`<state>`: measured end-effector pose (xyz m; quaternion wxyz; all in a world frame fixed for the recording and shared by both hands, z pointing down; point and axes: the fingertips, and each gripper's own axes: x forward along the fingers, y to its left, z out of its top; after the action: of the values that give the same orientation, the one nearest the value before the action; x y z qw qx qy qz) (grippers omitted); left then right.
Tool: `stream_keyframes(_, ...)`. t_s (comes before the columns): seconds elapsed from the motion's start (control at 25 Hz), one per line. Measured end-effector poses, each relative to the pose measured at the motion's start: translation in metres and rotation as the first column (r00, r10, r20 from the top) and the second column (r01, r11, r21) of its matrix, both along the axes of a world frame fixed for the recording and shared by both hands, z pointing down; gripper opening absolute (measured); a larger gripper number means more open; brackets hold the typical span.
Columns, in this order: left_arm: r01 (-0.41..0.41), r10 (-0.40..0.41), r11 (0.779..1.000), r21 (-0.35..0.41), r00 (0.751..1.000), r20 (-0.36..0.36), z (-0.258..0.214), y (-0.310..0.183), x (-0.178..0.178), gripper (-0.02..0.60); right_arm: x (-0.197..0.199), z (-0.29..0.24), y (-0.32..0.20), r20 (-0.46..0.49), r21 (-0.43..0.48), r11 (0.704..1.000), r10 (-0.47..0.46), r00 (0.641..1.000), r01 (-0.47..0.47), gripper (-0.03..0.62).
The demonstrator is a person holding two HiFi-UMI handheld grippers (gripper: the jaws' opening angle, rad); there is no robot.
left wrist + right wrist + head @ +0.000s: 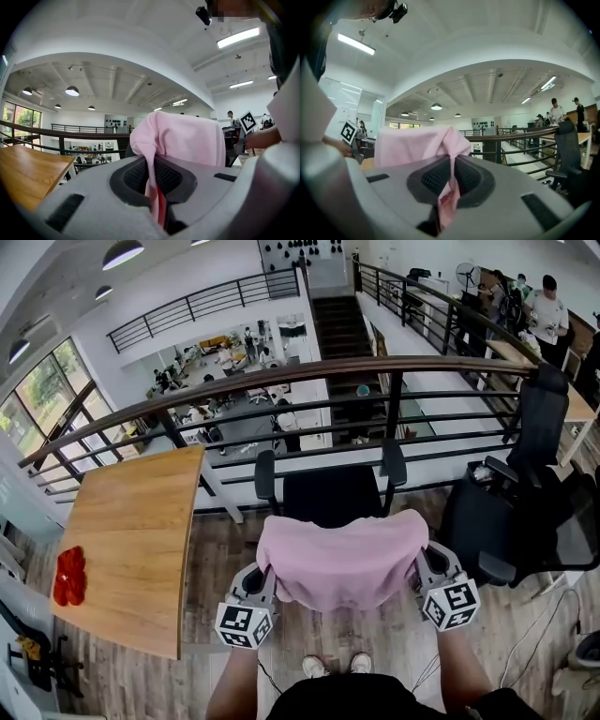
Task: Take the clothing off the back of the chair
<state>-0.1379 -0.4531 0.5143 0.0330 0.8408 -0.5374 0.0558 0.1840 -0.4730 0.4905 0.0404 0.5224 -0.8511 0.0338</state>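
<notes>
Head view: pink garment [342, 559] draped over the back of the black chair [330, 495], covering it from edge to edge.
Left gripper [155, 190]: jaws pressed together on a fold at the garment's left edge.
Right gripper [449, 187]: jaws pinching a fold at the garment's right edge.
Wooden table [131, 531]: left of the chair.

left: wooden table [131, 521] | centre: chair [333, 495] with clothing [342, 559] | right: black office chair [525, 512] | ahead: railing [396, 395] | overhead: free
</notes>
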Motion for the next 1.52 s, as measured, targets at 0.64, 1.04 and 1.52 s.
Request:
stream_keyframes(0.64,0.054,-0.054,0.987,0.153,0.999,-0.002,-0.075,0.010,0.004,0.025,0.017,-0.063,0.011,0.033,0.133,0.991,-0.022,0.999,0.017,0.021)
stream_keyframes(1.04,0.108,-0.105,0.957,0.271,0.994,-0.027,-0.134,0.045,0.020,0.025,0.025,-0.124,0.038,0.087,0.250,0.965,-0.109,0.990,0.085,0.021)
stream_keyframes(1.52,0.118,-0.121,0.927,0.357,0.993,-0.013,-0.173,0.096,0.043,0.025,0.042,-0.150,0.076,0.157,0.305,0.947,-0.154,0.976,0.100,0.021)
